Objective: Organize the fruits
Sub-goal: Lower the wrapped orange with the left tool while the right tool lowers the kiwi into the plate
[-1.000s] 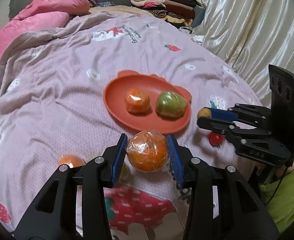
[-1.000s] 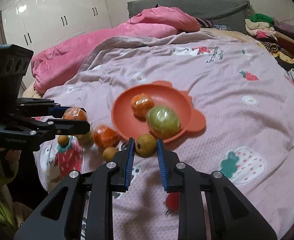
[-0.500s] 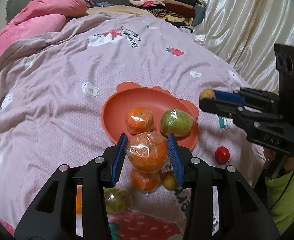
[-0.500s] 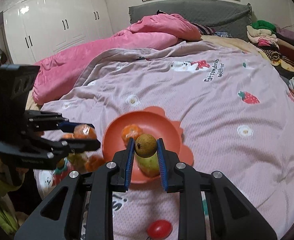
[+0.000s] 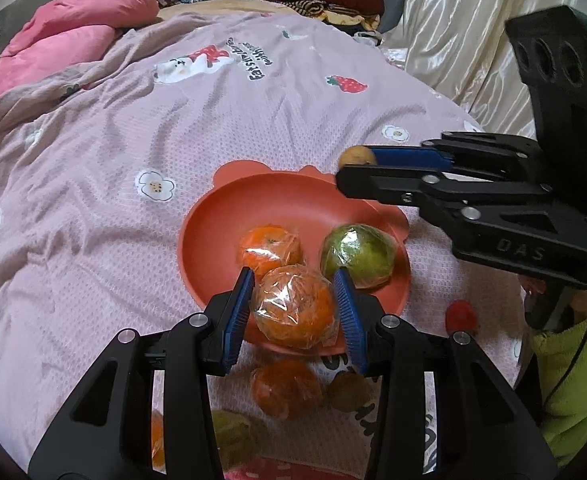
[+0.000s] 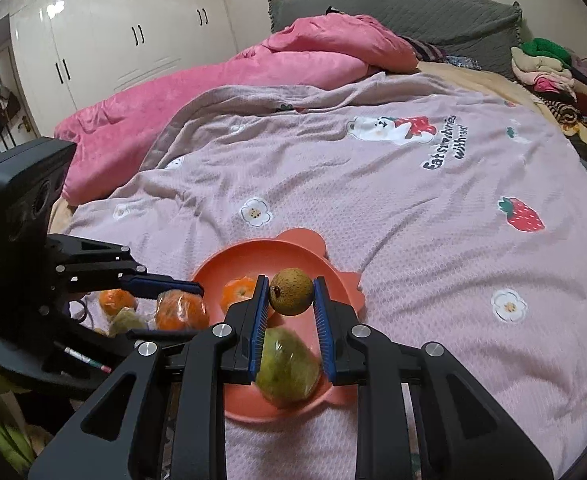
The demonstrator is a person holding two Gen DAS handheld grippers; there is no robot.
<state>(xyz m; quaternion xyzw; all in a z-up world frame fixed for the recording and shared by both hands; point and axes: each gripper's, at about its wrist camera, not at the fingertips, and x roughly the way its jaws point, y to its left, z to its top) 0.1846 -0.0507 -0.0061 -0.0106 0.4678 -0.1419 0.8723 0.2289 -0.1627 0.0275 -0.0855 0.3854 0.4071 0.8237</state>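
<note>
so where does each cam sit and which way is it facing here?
Left wrist: rides the left claw, looking down along its fingers at the wrapped orange it grips above the red plate; the right claw and a green sleeve show at right.
Right wrist: rides the right claw, facing down the bed toward the wardrobe, gripping a small brown fruit; the left claw enters from the left.
Shared: plate, green fruit, plated orange, pink blanket, and each other's claw.

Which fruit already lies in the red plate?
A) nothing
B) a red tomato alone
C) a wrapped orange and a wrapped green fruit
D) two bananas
C: inside the red plate sit a wrapped orange and a wrapped green fruit.
</note>
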